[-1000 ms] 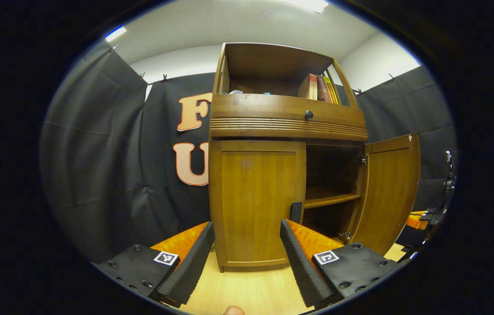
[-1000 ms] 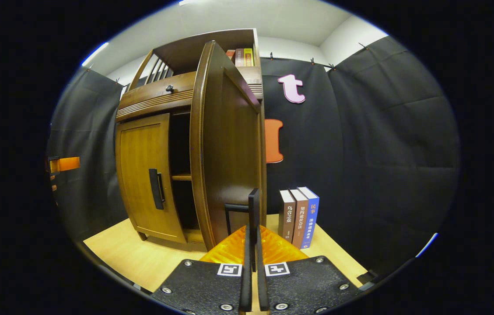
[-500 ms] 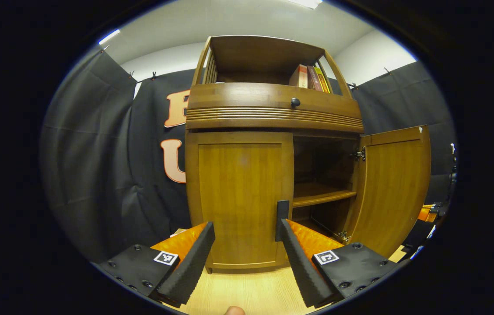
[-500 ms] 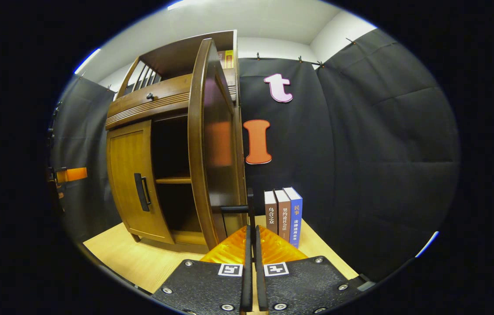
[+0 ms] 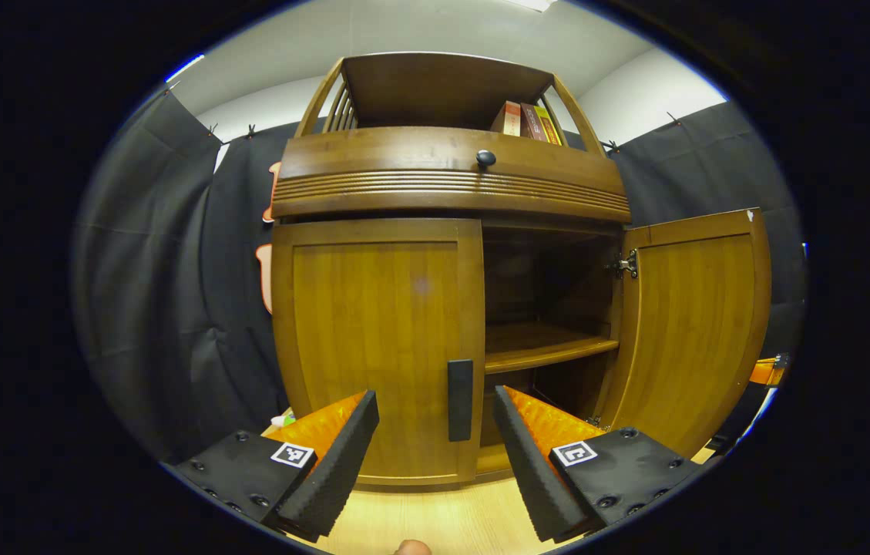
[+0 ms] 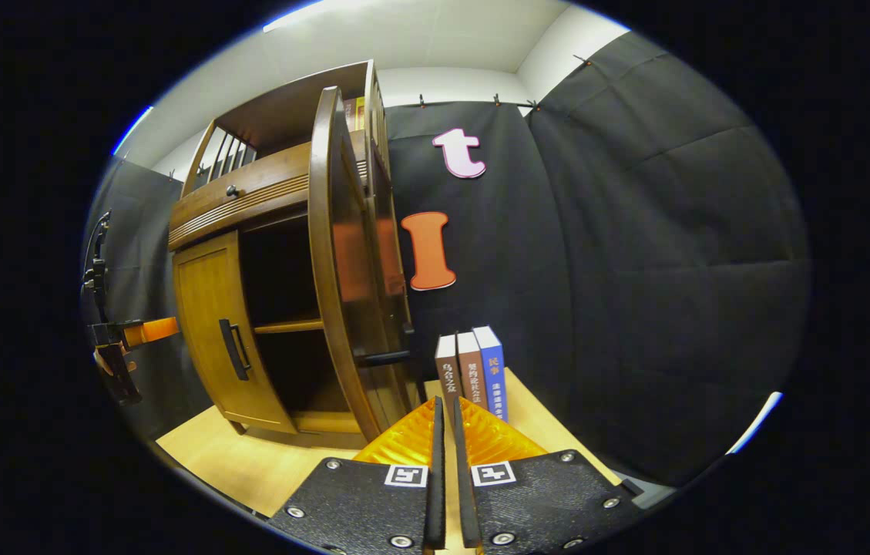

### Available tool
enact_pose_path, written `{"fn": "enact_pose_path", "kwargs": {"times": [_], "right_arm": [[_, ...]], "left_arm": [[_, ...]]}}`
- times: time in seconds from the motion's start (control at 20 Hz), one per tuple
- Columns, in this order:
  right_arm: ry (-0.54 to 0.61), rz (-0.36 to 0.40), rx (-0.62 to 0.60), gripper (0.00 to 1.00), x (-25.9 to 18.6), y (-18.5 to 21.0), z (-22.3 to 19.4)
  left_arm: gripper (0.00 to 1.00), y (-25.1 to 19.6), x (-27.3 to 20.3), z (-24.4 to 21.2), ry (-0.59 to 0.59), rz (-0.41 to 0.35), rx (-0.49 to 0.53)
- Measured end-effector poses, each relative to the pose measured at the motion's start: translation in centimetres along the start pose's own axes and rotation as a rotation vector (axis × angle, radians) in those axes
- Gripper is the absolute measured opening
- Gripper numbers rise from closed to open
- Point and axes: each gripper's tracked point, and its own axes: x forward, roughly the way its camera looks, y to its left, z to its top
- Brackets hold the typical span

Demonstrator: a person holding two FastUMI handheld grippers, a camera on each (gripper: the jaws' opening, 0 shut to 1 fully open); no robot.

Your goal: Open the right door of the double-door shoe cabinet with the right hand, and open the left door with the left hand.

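The wooden shoe cabinet (image 5: 450,185) stands close in front in the left gripper view. Its left door (image 5: 377,339) is closed, with the dark handle (image 5: 460,399) on its right edge. My left gripper (image 5: 435,397) is open just before that handle, not touching it. The right door (image 5: 693,324) stands swung out. In the right gripper view that door (image 6: 346,262) shows edge-on, its handle (image 6: 388,356) up and left of my right gripper (image 6: 446,405). Those fingers are nearly together with nothing between them.
Three upright books (image 6: 469,374) stand on the light wooden floor (image 6: 250,462) right of the open door. More books (image 5: 523,119) sit on the cabinet's top shelf above a drawer knob (image 5: 485,158). The left gripper (image 6: 122,347) shows far left in the right gripper view.
My left gripper has closed in on the left door, bringing its handle between the fingers' line. The right door swung wider, and the right gripper came off its handle.
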Motion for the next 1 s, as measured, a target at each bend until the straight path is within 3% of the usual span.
{"fn": "enact_pose_path", "kwargs": {"times": [0.05, 0.1, 0.15, 0.25, 0.35, 0.45, 0.75, 0.85, 0.9, 0.95, 1.0], "right_arm": [[-0.011, -0.019, -0.010, 0.20, -0.2, -0.6, 0.1], [-0.021, -0.034, -0.015, 0.07, -0.2, -1.2, 0.3], [-0.025, -0.045, -0.016, 0.09, -0.3, -1.5, 0.6], [-0.032, -0.052, -0.017, 0.35, -0.4, -1.8, 0.7], [-0.033, -0.053, -0.012, 0.22, -0.5, -2.2, 0.8], [-0.034, -0.051, -0.007, 0.57, -0.4, -2.4, 0.7], [-0.050, -0.078, -0.027, 0.92, -0.1, -2.9, 0.7], [-0.061, -0.085, -0.026, 0.96, 0.0, -3.0, 0.9], [-0.067, -0.088, -0.024, 0.87, 0.0, -2.9, 1.0], [-0.072, -0.092, -0.023, 0.93, 0.1, -3.0, 1.2], [-0.078, -0.097, -0.021, 0.87, 0.0, -3.1, 1.2]], "left_arm": [[0.98, -0.1, 0.2, 0.0, 0.005, 0.000, 0.003], [0.99, 0.0, 0.2, -0.3, 0.010, 0.003, 0.007], [0.98, 0.0, 0.4, -0.4, 0.015, 0.007, 0.009], [0.98, -0.1, 0.7, -0.5, 0.022, 0.008, 0.007], [0.97, -0.2, 1.0, -0.6, 0.028, 0.012, 0.001], [0.96, -0.1, 1.3, -1.0, 0.032, 0.024, 0.004], [0.96, 0.0, 2.0, -1.5, 0.032, 0.022, -0.005], [0.96, 0.0, 2.1, -1.8, 0.046, 0.023, -0.008], [0.96, 0.1, 1.9, -1.9, 0.054, 0.027, -0.005], [0.96, 0.0, 1.9, -2.0, 0.057, 0.022, -0.007], [0.97, -0.1, 2.0, -2.0, 0.057, 0.017, -0.013]]}}
